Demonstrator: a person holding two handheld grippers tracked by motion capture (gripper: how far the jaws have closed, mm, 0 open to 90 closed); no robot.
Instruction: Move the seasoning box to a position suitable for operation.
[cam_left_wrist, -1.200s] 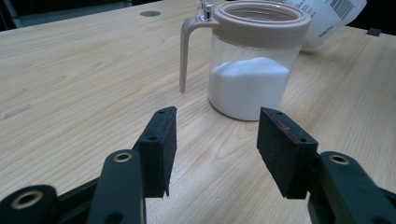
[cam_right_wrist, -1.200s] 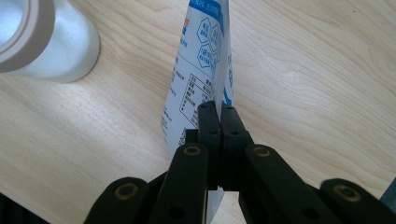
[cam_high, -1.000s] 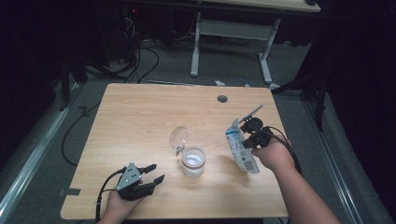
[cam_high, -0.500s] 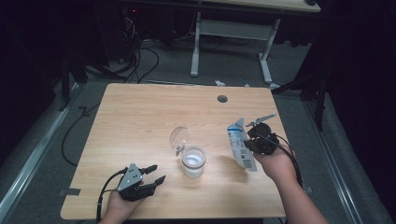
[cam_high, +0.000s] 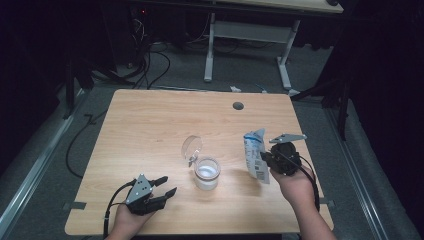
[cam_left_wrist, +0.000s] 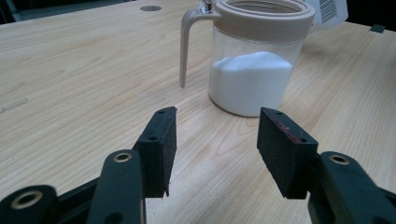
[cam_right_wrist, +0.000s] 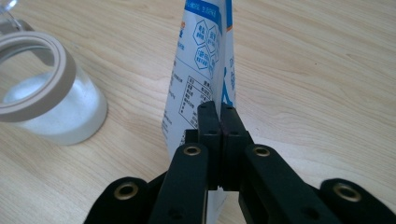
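The right gripper (cam_high: 266, 161) pinches a white-and-blue plastic pouch (cam_high: 254, 155), held upright just right of the clear glass jar with a beige rim (cam_high: 206, 172), half full of white powder, near the middle of the wooden table (cam_high: 150, 125). The step looks like bringing the pouch to pour; next it must tip over the jar's mouth. The left gripper (cam_high: 162, 189), jaws spread and empty, rests near left. The jar's raised lid (cam_high: 191, 148) stands on the far side, not blocking.

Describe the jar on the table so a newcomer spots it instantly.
On the wooden table, look just right of centre, between the two grippers. The jar is clear, part-filled with white powder, with a beige rim, a handle and its lid flipped open. The pouch beside it is flat, white and blue.
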